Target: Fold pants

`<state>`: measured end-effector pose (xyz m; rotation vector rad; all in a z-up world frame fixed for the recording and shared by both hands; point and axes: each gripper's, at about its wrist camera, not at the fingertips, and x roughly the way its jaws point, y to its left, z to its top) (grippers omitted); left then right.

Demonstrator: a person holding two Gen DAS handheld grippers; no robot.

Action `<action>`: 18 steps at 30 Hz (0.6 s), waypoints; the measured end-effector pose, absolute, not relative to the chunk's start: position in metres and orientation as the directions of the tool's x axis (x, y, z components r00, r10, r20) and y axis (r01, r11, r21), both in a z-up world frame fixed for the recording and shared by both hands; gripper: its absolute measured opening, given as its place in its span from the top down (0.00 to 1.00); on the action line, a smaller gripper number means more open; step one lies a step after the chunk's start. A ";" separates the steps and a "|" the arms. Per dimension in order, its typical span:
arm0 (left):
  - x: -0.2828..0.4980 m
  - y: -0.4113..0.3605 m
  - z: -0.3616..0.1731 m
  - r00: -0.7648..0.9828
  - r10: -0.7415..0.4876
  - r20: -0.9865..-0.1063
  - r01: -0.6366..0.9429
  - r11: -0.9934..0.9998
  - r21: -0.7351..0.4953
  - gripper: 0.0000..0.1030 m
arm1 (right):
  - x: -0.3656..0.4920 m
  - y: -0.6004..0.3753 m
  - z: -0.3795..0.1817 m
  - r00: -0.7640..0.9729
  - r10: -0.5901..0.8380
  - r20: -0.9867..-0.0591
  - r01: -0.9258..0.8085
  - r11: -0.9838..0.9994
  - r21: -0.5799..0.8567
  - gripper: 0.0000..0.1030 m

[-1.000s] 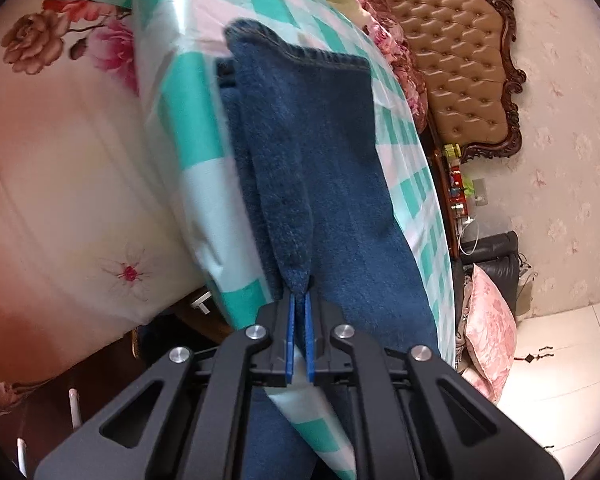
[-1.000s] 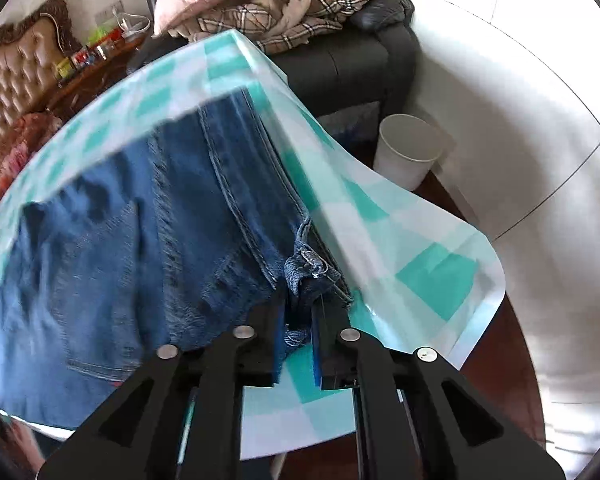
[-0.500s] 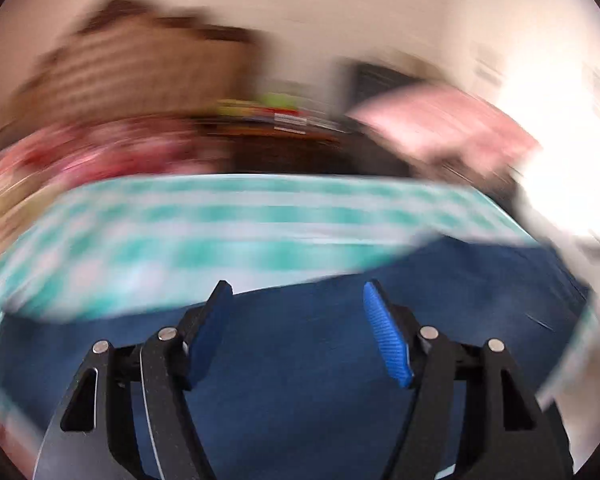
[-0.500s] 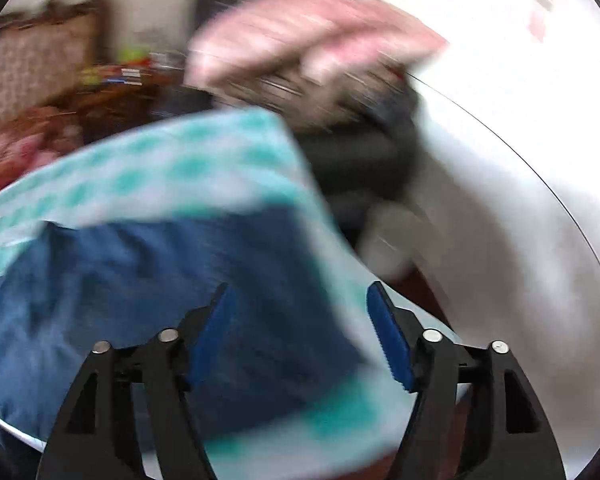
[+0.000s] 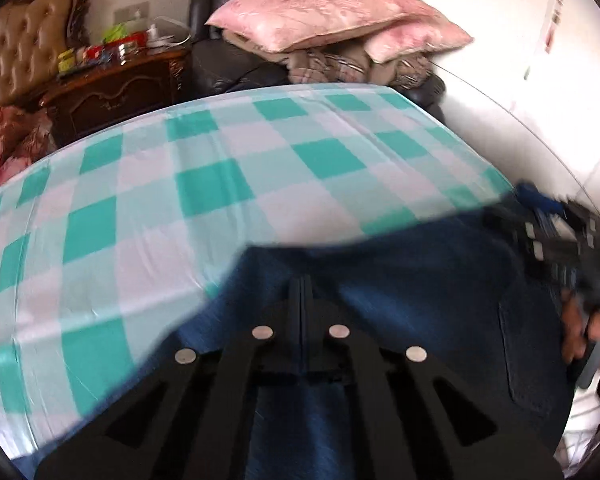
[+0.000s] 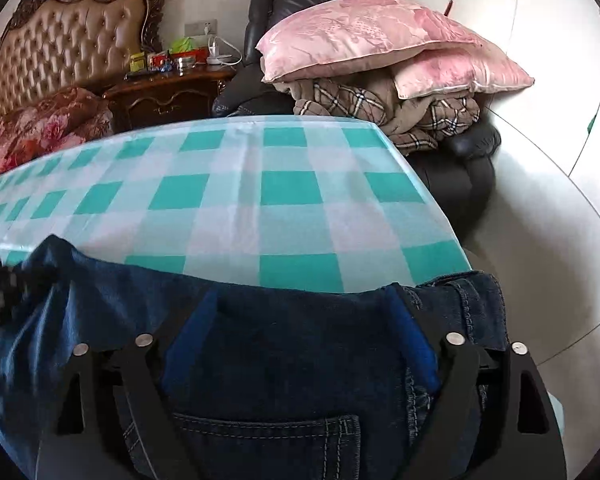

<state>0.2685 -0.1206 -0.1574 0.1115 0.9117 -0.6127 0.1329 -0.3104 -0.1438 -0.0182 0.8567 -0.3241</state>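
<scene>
Two pink pillows [image 6: 380, 40] lie stacked on a plaid blanket [image 6: 400, 116] over a dark leather armchair [image 6: 460, 172] past the table's far edge, and we see a carved wooden nightstand [image 6: 168, 98] and a tufted headboard [image 6: 64, 48] to their left. Our table wears a teal-and-white checked cloth [image 6: 260, 200], and the blue jeans [image 6: 284, 340] lie along its near edge, waistband toward the right corner. Our right gripper [image 6: 300, 320] is spread wide, its blue-padded fingers [image 6: 412, 336] resting on the denim above a back pocket, pinching nothing. Our left gripper [image 5: 302, 292] has its jaws pressed together over the jeans [image 5: 400, 272]; whether any cloth is caught between them we cannot tell.
</scene>
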 end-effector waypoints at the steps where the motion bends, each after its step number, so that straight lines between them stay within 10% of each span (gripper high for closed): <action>1: 0.278 -0.123 -0.160 0.443 -0.452 -0.774 0.533 0.827 -0.177 0.98 | 0.135 -0.307 -0.146 0.596 -0.307 -0.742 0.269 0.947 -0.175 0.16; 4: 0.277 -0.120 -0.151 0.462 -0.480 -0.746 0.506 0.833 -0.223 0.96 | 0.135 -0.302 -0.149 0.583 -0.341 -0.738 0.271 0.937 -0.219 0.16; 6: 0.262 -0.124 -0.143 0.487 -0.491 -0.722 0.519 0.828 -0.213 0.75 | 0.135 -0.305 -0.150 0.584 -0.333 -0.740 0.272 0.939 -0.209 0.16; 18: 0.191 0.006 -0.158 0.562 -0.289 -0.775 0.206 0.956 -0.208 0.85 | 0.136 -0.301 -0.152 0.574 -0.354 -0.739 0.275 0.933 -0.233 0.16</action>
